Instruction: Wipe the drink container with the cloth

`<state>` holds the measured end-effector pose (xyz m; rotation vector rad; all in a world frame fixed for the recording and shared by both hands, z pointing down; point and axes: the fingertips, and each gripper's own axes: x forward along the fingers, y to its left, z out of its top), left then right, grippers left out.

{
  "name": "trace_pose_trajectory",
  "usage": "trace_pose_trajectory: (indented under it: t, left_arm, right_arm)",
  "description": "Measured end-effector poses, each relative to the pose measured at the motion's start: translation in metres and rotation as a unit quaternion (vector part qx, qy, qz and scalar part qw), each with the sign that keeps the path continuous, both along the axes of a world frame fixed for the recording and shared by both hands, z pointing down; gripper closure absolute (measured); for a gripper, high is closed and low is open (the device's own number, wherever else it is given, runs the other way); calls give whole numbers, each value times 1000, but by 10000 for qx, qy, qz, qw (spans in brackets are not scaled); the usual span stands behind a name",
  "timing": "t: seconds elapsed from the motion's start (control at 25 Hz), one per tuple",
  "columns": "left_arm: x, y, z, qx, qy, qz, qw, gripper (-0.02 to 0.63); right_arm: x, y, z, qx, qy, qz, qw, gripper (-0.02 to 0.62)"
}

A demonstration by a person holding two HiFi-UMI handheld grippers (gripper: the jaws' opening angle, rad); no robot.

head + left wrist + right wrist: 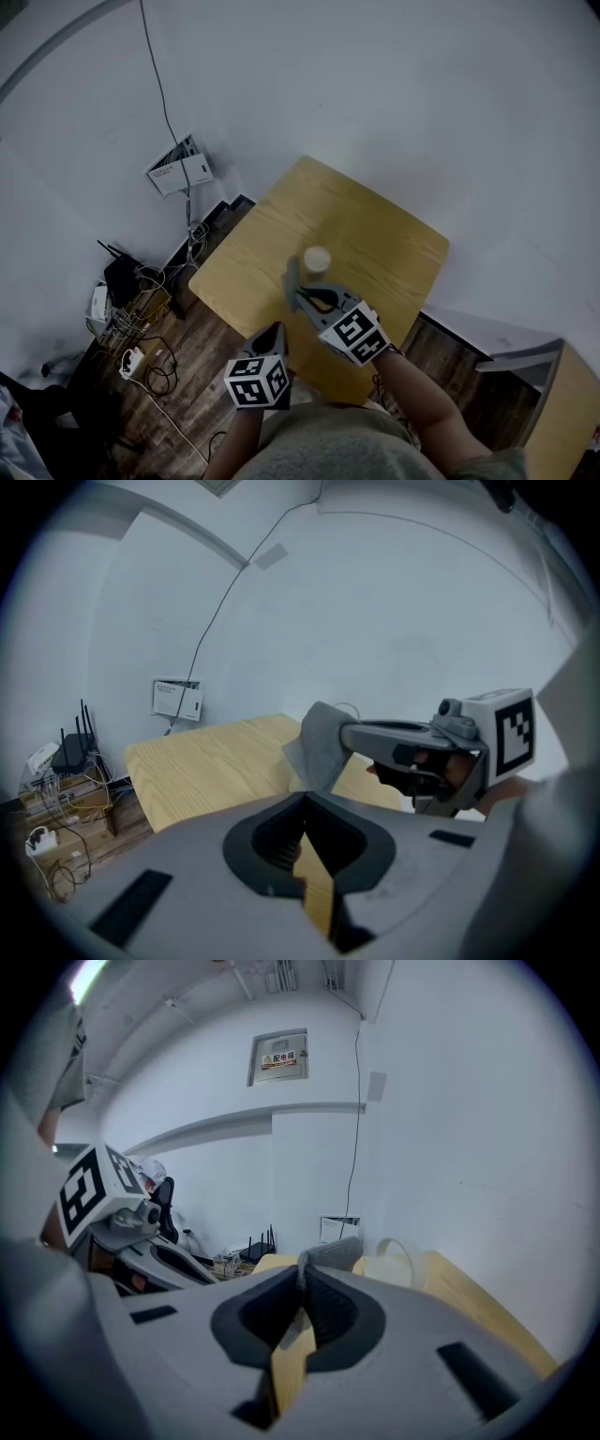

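Note:
A pale drink container with a light lid stands upright near the middle of the wooden table. My right gripper is shut on a grey cloth, which hangs just left of the container and close against it. In the right gripper view the cloth sticks up from the shut jaws, with the container right behind it. My left gripper hovers over the table's near edge, shut and holding nothing. In the left gripper view the cloth hides most of the container.
A router, a power strip and tangled cables lie on the dark wood floor left of the table. A white box is fixed to the wall. White furniture stands at the right, close to the table's corner.

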<state>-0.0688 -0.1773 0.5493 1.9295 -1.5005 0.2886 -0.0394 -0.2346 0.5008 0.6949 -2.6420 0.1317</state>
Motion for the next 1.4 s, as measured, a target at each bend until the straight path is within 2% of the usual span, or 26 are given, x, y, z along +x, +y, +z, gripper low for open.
trace_pose_trajectory:
  t: [0.24,0.56,0.88,1.4]
  left_arm:
    - [1,-1,1,-24,-8,48,10000,604]
    - [-1,-4,1,-32,-10,54,10000,604]
    - [0,-3,3,-57,-2,57,10000,604]
    - [-6,-2,6,-98,17,-29,9999,604]
  right_arm:
    - [11,-17,0,45,55,210,9998,588]
    - [27,-28,10,-122,56,593,9981,588]
    - [38,-34,27,-432,58,935,9947,588]
    - [33,-35,73,-923,324,1298,9867,588]
